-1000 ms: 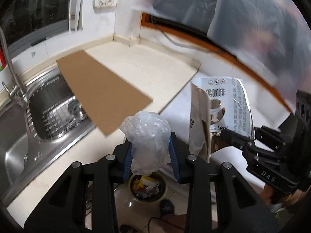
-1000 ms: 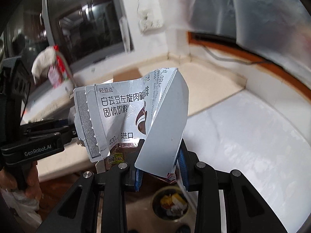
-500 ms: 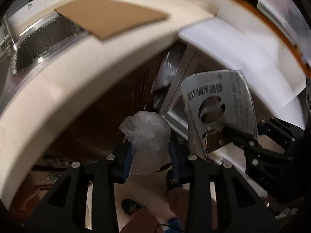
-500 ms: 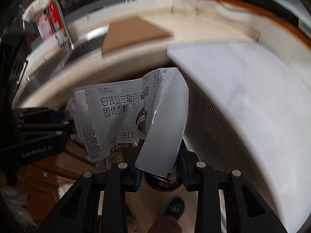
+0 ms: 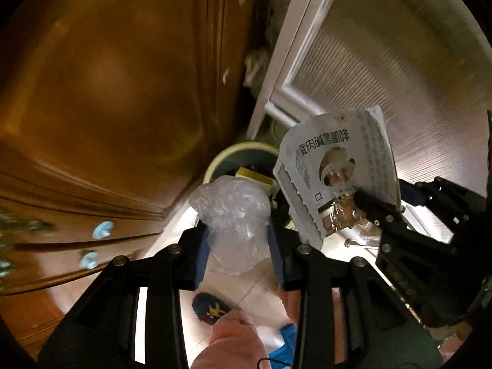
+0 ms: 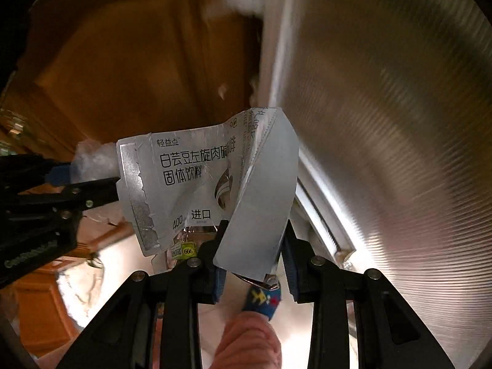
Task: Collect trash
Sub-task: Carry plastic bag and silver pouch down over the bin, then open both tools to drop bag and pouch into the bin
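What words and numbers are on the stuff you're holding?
"轻益点" on the silver pouch, top.
"白芸豆左旋肉碱…啡" on its big line; one character sits in a crease.
"固体饮料" below that.
"400" and "进口" near its bottom.
"666" on a yellow sticker.
Small side print and the left gripper lettering: too blurred.

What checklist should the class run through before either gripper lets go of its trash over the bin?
1. Left gripper clamped on the crumpled plastic wrap: ok.
2. Right gripper clamped on the silver coffee pouch: ok.
3. Trash bin in sight below the left gripper: ok; its mouth is partly covered by the wrap and the pouch.
4. Right gripper directly above the bin: cannot tell; the bin does not show in the right wrist view.
5. Foot in the blue slipper out of the drop path: cannot tell; it lies just under the pouch.
6. Room left in the bin: cannot tell; it already holds trash.
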The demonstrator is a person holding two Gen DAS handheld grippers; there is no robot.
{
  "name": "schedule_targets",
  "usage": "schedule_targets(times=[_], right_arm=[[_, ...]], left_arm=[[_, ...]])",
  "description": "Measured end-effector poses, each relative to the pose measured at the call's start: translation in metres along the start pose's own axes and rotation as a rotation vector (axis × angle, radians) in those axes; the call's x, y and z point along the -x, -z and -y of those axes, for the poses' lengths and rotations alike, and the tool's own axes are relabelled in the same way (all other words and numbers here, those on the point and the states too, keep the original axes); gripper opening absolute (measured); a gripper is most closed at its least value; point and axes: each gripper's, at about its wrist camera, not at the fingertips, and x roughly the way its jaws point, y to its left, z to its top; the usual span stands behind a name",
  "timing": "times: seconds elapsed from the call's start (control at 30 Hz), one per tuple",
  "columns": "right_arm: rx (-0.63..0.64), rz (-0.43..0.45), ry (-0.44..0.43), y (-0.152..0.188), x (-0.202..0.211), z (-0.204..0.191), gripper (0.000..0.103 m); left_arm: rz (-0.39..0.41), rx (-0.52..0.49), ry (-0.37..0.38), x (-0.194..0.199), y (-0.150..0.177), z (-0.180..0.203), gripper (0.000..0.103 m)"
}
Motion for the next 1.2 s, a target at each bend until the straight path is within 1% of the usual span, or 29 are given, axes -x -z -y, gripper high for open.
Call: schedule_targets(times=[0.17,0.3,0.4,0.5,0.53,0.6,0.63,0.67,0.7,0.73,0.77,0.8,0.83,0.87,0.97,1.03,1.1,1.2], right_arm=[[0.019,-0.03,0.051,0.01,-0.06,-0.002,0.031],[0.01,-0.056,0.064,0.011,-0.102,0.001,0.031],[-0.004,-0.062,0.071,0.009,-0.124,0.004,0.032],[-0.011,-0.067,0.06,0.008,-0.14,0.003,0.032],[-0.011,-0.072,0.053,0.007,-0.146,0.003,0.033],[-0.015,-0.067,0.041,0.004,-0.152,0.006,0.039],[-0.022,-0.06,0.035,0.004,-0.154,0.007,0.04],[-0.026,-0.055,0.031,0.004,-0.154,0.007,0.045],[-0.033,-0.048,0.031,0.005,-0.155,0.011,0.049],[-0.04,-0.047,0.032,0.007,-0.155,0.014,0.05],[-0.045,-0.049,0.027,0.008,-0.155,0.015,0.05],[-0.049,-0.052,0.026,0.009,-0.154,0.016,0.05],[-0.052,-0.052,0.026,0.001,-0.155,0.016,0.05],[-0.055,-0.049,0.025,0.011,-0.155,0.014,0.05],[-0.064,-0.05,0.025,0.017,-0.148,0.019,0.05],[-0.071,-0.042,0.025,0.013,-0.156,0.013,0.05],[-0.081,-0.039,0.024,0.015,-0.149,0.015,0.05],[-0.105,-0.03,0.022,0.014,-0.14,0.015,0.05]], left_arm=[[-0.016,0.008,0.036,-0.049,-0.013,-0.003,0.031],[-0.014,0.012,0.059,-0.08,-0.021,-0.003,0.031],[-0.008,0.002,0.061,-0.095,-0.025,-0.003,0.031],[-0.016,0.004,0.07,-0.106,-0.031,-0.004,0.032],[-0.015,0.005,0.071,-0.107,-0.031,-0.005,0.034],[-0.023,0.005,0.07,-0.11,-0.03,-0.006,0.038],[-0.029,0.005,0.067,-0.113,-0.03,-0.007,0.042],[-0.034,0.007,0.066,-0.115,-0.029,-0.008,0.05],[-0.039,0.013,0.065,-0.117,-0.028,-0.01,0.054],[-0.042,0.018,0.068,-0.117,-0.027,-0.012,0.061],[-0.045,0.022,0.072,-0.117,-0.026,-0.013,0.064],[-0.047,0.024,0.073,-0.117,-0.024,-0.013,0.065],[-0.049,0.02,0.065,-0.117,-0.023,-0.014,0.068],[-0.051,0.014,0.06,-0.117,-0.022,-0.014,0.07],[-0.052,0.005,0.052,-0.119,-0.021,-0.014,0.072],[-0.046,-0.001,0.05,-0.118,-0.019,-0.014,0.074],[-0.038,-0.008,0.042,-0.113,-0.017,-0.013,0.079],[-0.03,-0.015,0.033,-0.105,-0.014,-0.01,0.08]])
